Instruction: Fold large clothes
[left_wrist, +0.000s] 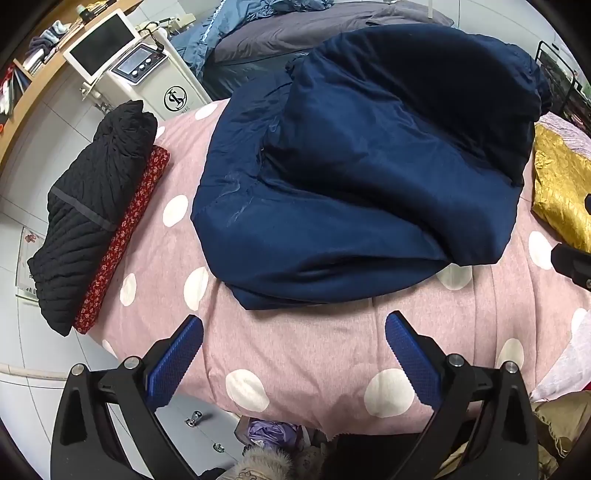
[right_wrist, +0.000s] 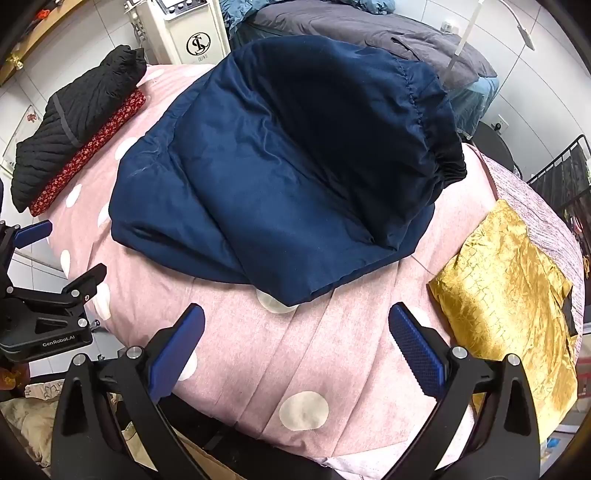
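Observation:
A large navy blue garment (left_wrist: 354, 177) lies folded over itself in the middle of a pink polka-dot bed cover (left_wrist: 295, 350). It also shows in the right wrist view (right_wrist: 280, 177), with a black elastic hem at its far right. My left gripper (left_wrist: 294, 325) is open and empty, hovering above the cover just short of the garment's near edge. My right gripper (right_wrist: 296, 317) is open and empty, close to the garment's near corner. The left gripper also shows at the left edge of the right wrist view (right_wrist: 62, 251).
A folded black garment (left_wrist: 92, 206) lies on a red patterned one (left_wrist: 125, 240) at the cover's left edge. A gold fabric (right_wrist: 513, 310) lies at the right. A white machine (left_wrist: 147, 74) and another bed stand behind. Clutter lies on the floor below the near edge.

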